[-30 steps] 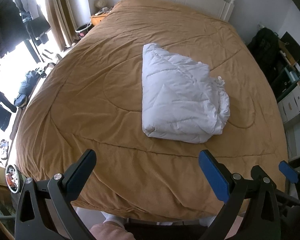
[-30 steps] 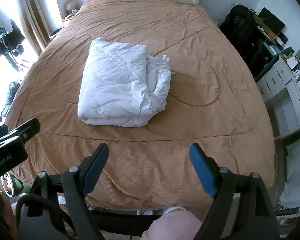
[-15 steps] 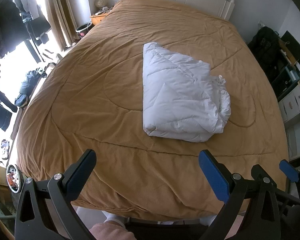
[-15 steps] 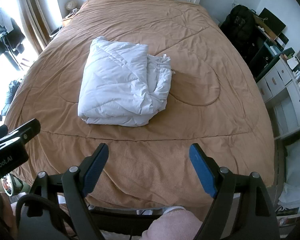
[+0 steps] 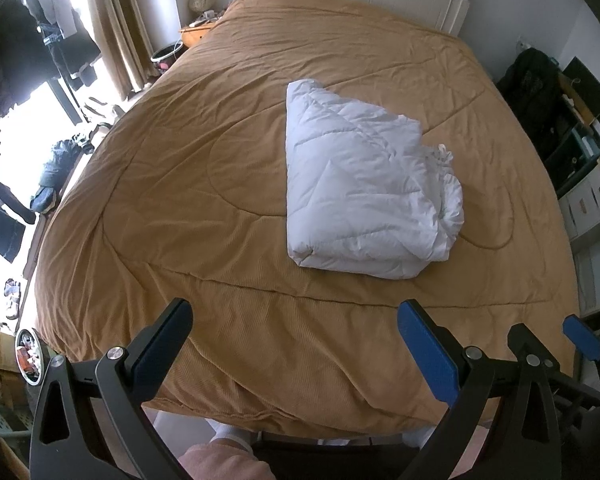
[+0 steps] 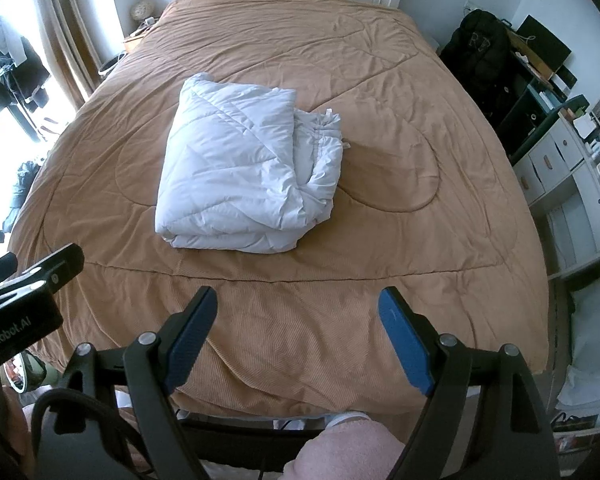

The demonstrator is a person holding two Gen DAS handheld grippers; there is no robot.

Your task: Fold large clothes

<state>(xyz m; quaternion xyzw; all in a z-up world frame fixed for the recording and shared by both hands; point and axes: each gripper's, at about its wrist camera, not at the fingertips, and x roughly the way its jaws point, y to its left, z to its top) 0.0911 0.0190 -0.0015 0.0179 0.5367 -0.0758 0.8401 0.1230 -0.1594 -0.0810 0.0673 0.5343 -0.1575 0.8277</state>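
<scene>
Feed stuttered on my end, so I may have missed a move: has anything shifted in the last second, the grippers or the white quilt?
Nothing visibly changed. Both the left gripper and the right gripper hang open and empty over the near edge of the brown bedspread, as before. The folded white quilt lies in the same spot mid-bed, untouched, loose bunched end toward the right.
</scene>
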